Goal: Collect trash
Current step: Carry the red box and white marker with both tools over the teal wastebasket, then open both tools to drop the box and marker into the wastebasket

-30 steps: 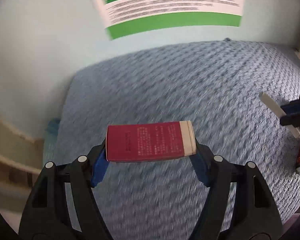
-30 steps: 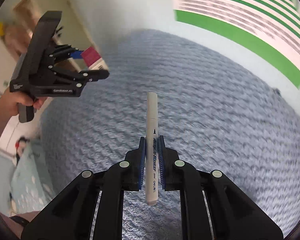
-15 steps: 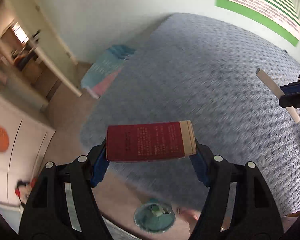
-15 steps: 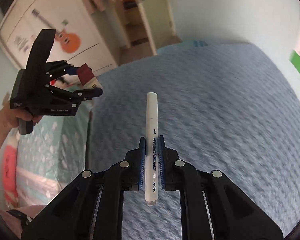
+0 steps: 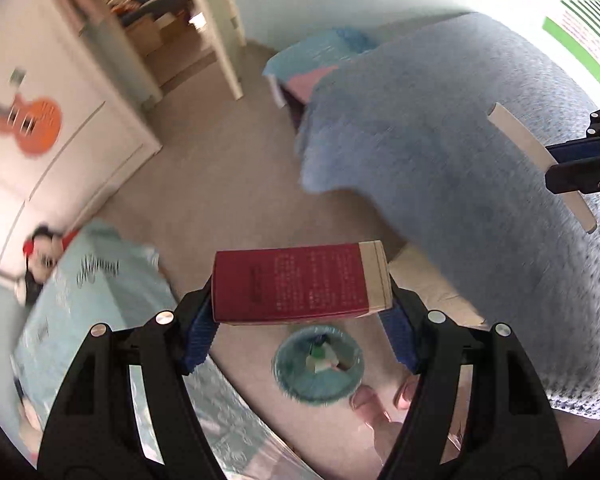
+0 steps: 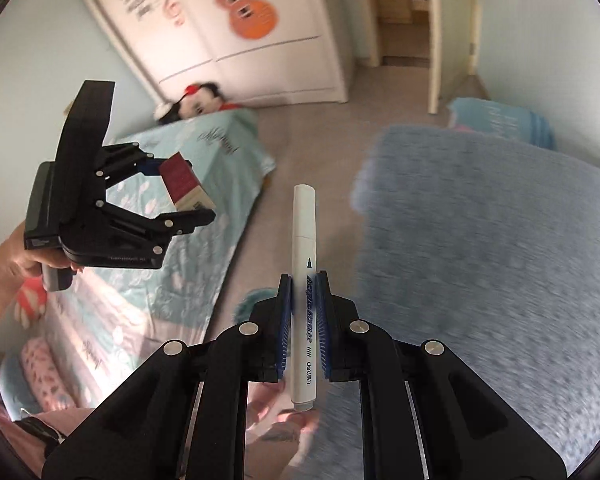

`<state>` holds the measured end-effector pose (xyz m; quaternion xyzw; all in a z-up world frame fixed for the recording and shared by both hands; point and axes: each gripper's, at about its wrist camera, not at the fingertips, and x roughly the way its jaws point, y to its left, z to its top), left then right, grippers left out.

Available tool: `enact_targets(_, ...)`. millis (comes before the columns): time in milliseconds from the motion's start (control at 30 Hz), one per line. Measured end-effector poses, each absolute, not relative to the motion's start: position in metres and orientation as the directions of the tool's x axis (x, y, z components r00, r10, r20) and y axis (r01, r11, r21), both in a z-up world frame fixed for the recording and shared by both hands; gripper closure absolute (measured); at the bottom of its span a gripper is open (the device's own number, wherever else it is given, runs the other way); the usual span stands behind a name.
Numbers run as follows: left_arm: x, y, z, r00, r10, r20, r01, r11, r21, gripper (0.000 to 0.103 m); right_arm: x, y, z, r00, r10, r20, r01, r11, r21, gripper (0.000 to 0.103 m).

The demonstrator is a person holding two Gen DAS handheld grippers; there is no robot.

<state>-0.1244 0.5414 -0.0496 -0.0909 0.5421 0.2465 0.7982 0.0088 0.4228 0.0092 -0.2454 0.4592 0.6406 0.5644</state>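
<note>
carpet (image 5: 228,184) in beige is seen between a blue knitted bedspread (image 5: 460,128) and a pale turquoise printed cover (image 6: 204,184); a white wardrobe (image 6: 284,20) bearing an orange guitar sticker (image 6: 252,12) is seen behind. a round teal bin (image 5: 318,364) is seen on the floor below the left gripper (image 5: 300,324), which is clamped on a dark red box (image 5: 296,286) with a tan end and fine, unreadable print. a white marker (image 6: 305,280), lettered "acrylic marker" and "deli", is gripped upright by the right gripper (image 6: 303,316).
</note>
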Motion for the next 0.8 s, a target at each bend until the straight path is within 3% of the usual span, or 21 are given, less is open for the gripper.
enact_targets(333, -0.218, 0.569, -0.097, 0.238, 0.229, -0.944, -0.600, 0.799, 0.042, 0.035, -0.076, 0.476, -0.040, -0.333, 0.372, -0.866, -0.936, -0.021, 0.351, 0.090)
enact_targets(800, -0.286, 0.567, -0.223, 0.169, 0.011, -0.986, -0.661, 0.743, -0.104, 0.035, -0.172, 0.521, -0.162, -0.449, 0.166, -0.878, -0.891, -0.018, 0.453, 0.090)
